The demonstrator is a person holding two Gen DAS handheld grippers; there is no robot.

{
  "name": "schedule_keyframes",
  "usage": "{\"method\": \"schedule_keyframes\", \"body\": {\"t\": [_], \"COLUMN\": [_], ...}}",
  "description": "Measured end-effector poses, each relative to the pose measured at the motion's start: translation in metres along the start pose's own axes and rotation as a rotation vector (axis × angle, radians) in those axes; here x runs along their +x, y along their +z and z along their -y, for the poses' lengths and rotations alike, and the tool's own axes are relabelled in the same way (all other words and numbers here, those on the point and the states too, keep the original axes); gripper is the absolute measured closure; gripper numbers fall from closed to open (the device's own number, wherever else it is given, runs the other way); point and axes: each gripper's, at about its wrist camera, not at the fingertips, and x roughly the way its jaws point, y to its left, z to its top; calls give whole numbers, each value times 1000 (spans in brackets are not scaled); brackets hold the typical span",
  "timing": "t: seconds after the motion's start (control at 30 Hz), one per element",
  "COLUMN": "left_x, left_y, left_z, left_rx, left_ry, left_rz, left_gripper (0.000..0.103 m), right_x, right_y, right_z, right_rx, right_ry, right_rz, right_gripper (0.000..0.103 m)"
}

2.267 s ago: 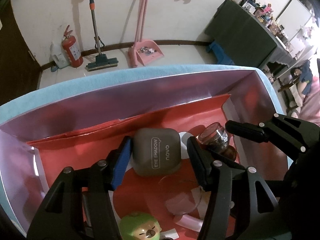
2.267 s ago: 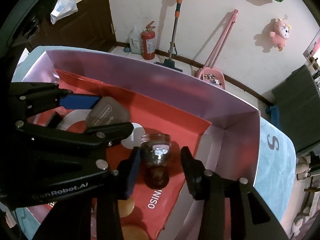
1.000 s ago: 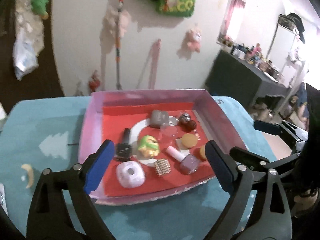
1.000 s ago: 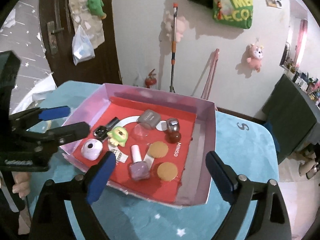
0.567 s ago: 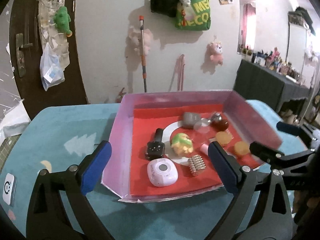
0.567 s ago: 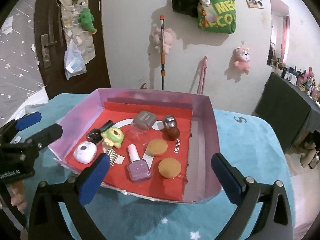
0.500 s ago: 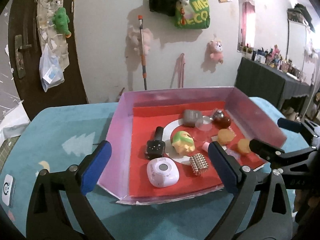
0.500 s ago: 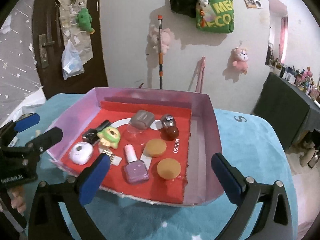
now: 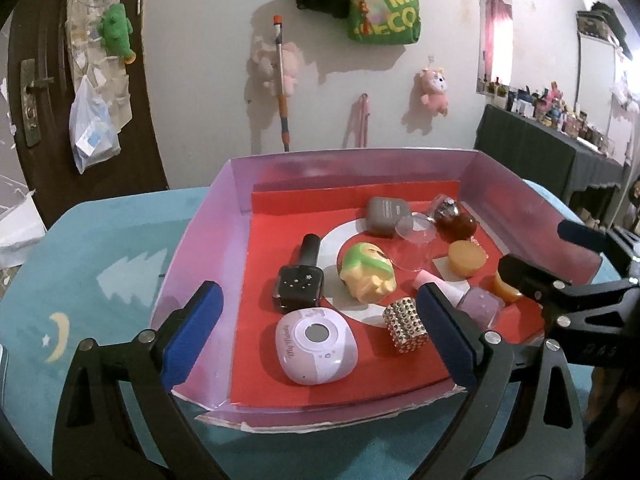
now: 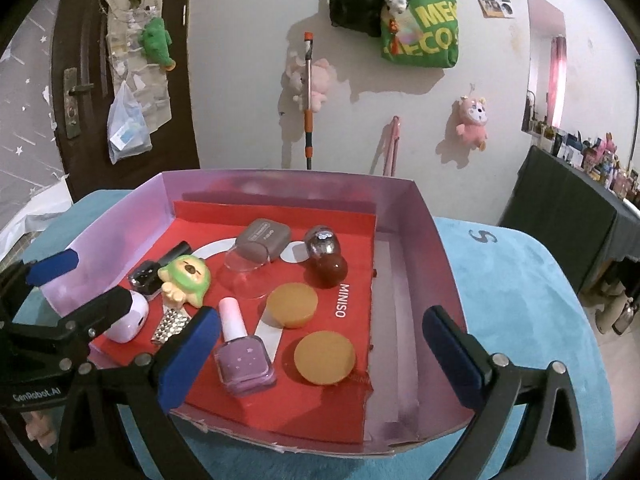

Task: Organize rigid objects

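A pink box (image 9: 192, 248) (image 10: 424, 240) with a red liner holds several small items: a grey eye-shadow case (image 9: 386, 215) (image 10: 262, 240), a dark red bottle (image 9: 454, 220) (image 10: 326, 260), a green-and-yellow toy (image 9: 366, 272) (image 10: 186, 280), a black bottle (image 9: 300, 280), a white round case (image 9: 316, 344), a studded gold piece (image 9: 406, 326), a purple nail polish (image 10: 242, 354) and two orange discs (image 10: 292, 304). My left gripper (image 9: 318, 338) and right gripper (image 10: 316, 358) are both open and empty, held back near the box's front edge.
The box stands on a teal cloth-covered table (image 9: 100, 280) (image 10: 520, 300). Behind are a white wall with a mop (image 10: 308, 100), hanging bags and plush toys, a dark door (image 9: 48, 80) at the left, and a dark shelf unit (image 10: 572, 216) at the right.
Both grippers let go of the eye-shadow case and the dark red bottle, opened wide and drew back from inside the box to its front edge.
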Motion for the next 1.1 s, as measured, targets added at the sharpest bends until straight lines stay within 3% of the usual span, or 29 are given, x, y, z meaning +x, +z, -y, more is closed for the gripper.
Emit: {"method": "schedule_keyframes", "body": {"t": [1.1], "left_x": [10], "left_y": [2], "left_z": [-4], "left_rx": [-14], "left_ry": [20], "left_rz": [-25], "left_gripper": [5], "right_x": [1], "right_y": [-4], "right_z": [-7], "right_rx": [-26], "right_ry": [-54], "right_rz": [8], "right_gripper": [0]}}
